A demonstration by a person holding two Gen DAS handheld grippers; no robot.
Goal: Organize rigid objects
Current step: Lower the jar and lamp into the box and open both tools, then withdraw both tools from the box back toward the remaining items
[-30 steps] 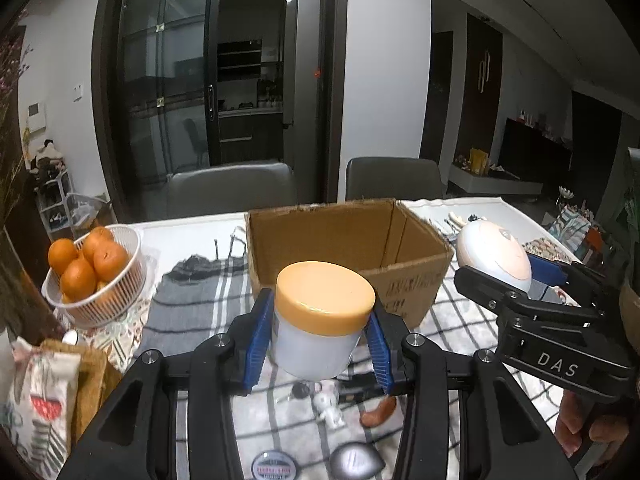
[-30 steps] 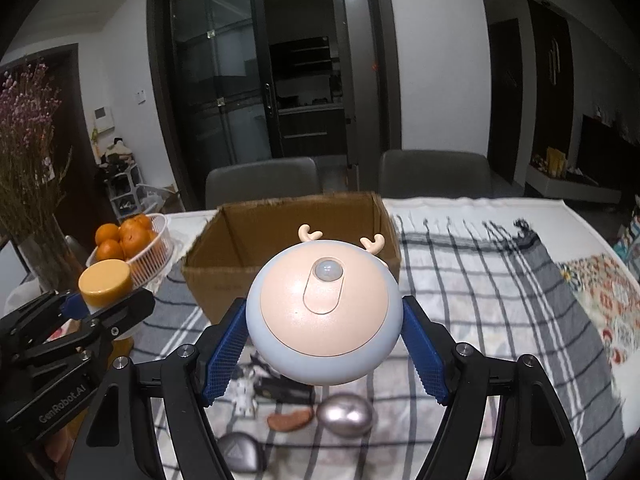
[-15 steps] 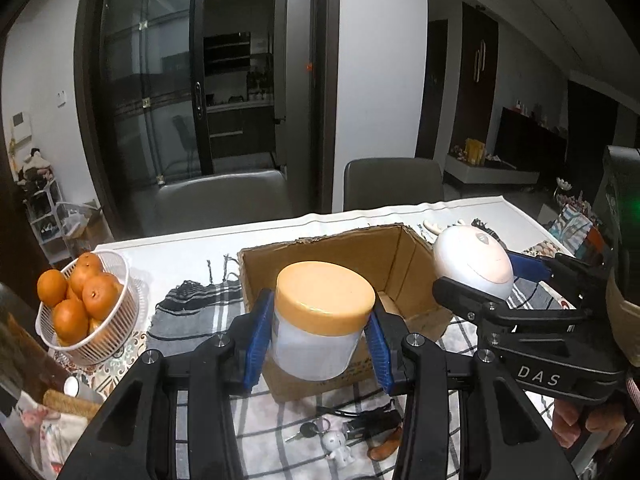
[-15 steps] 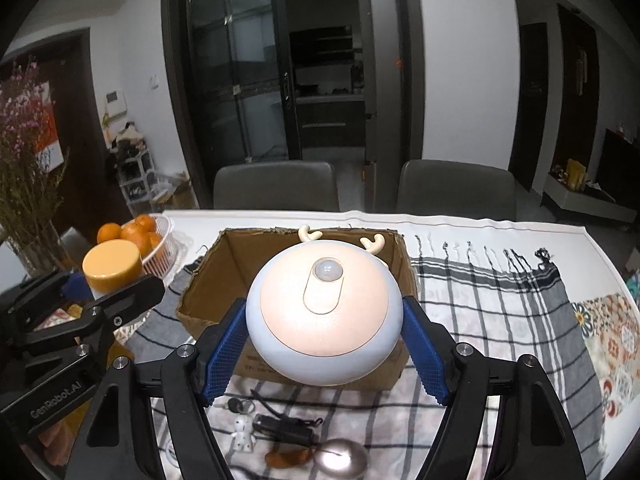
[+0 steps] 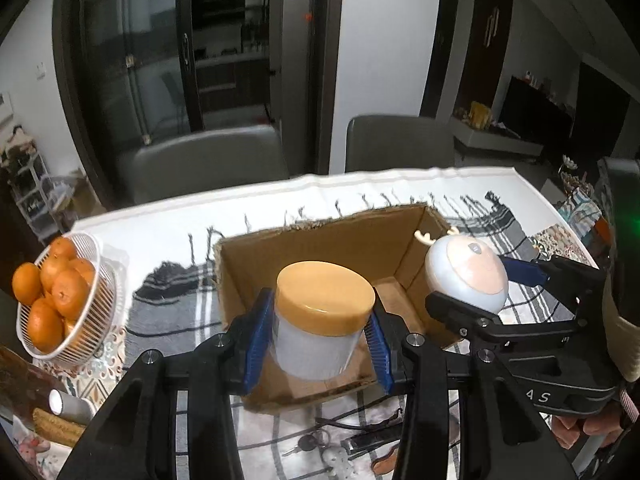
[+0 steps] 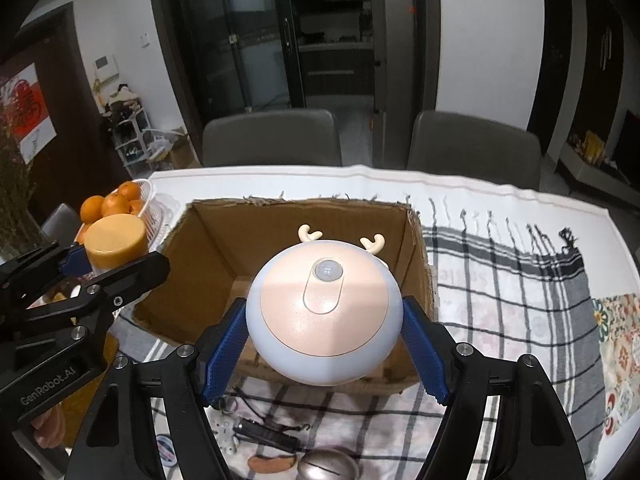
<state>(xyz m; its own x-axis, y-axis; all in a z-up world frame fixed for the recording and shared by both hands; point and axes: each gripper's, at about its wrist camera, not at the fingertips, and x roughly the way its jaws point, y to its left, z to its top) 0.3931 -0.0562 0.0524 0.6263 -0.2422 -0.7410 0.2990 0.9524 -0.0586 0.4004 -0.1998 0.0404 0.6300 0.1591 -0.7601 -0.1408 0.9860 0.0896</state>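
Gripping a yellow-lidded jar (image 5: 325, 316) in the left gripper (image 5: 318, 334) jaws and a round antlered lamp (image 6: 324, 310) in the right gripper (image 6: 324, 354) jaws, both hover over the cardboard box (image 6: 224, 240). Releasing together risks collision or tipping. The box floor is mostly hidden.

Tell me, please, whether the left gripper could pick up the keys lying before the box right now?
Probably not: the left gripper is shut on the jar, so the keys must wait.

one jar (image 5: 324, 320), one box (image 5: 320, 248), two chairs (image 6: 272, 140)
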